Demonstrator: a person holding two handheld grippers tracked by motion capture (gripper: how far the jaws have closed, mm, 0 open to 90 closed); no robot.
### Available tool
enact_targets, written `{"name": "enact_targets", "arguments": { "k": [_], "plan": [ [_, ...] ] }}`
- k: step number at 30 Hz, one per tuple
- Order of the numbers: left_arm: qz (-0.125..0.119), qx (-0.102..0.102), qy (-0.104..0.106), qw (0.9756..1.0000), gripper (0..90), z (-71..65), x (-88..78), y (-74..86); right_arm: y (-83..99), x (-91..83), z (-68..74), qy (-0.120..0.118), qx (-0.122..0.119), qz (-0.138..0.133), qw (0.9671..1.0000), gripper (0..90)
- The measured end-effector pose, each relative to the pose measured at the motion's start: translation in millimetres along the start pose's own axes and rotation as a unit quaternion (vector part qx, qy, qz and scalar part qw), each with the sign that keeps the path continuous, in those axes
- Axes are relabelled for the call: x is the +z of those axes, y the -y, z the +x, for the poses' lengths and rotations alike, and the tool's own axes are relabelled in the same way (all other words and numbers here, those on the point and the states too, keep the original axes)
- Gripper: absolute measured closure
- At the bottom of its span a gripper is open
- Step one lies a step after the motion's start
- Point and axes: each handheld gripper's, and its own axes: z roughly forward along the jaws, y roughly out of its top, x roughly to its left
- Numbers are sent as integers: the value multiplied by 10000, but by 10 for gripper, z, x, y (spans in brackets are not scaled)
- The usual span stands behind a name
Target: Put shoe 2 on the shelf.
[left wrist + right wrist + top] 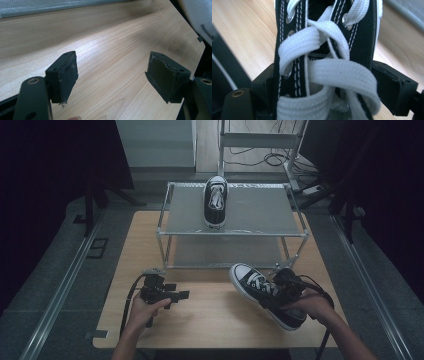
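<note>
The right gripper clamps a black canvas sneaker at its laced upper near the table's right edge. The left gripper hovers near the front-left edge, jaws apart around nothing. A matching sneaker stands on the metal rack.

A lab or studio: black curtains (floor cables too) surround the table

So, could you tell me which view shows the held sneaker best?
The high view: the whole sneaker lies tilted in the right hand-held gripper. The right gripper view gives just blurred laces; the left gripper view faces table.
</note>
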Motion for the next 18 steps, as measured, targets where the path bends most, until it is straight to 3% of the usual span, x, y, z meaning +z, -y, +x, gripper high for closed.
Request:
{"name": "enact_targets", "arguments": {
  "k": [7,18],
  "plan": [
    [23,-1,17,10000,247,7,11,8,-194,-142,155,-155,-217,-219,9994,165],
    [-6,-26,52,10000,248,17,-1,7,-350,-381,239,-343,-209,-452,9982,165]
  ]
}}
